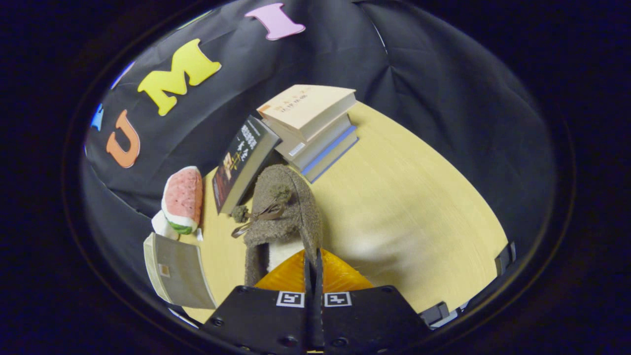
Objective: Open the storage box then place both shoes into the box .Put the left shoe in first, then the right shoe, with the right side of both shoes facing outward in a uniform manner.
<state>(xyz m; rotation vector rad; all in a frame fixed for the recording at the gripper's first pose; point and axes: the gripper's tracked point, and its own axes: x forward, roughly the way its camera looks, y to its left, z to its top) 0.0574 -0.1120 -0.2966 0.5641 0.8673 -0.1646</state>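
A brown fuzzy shoe [283,207] with a pale lining, a thin lace bow and small pompoms points its toe away from me, over the light wooden table [414,212]. My gripper [313,264] is shut on the shoe: both fingers pinch the right wall of its collar, just beside the opening. The heel end is hidden behind the fingers. Whether the sole touches the table I cannot tell.
Beyond the shoe a stack of books [310,125] lies at the back, with a dark book [242,162] leaning against it. Left of the shoe are a watermelon-slice plush [183,199] and a grey book [175,271]. Bare tabletop stretches to the right.
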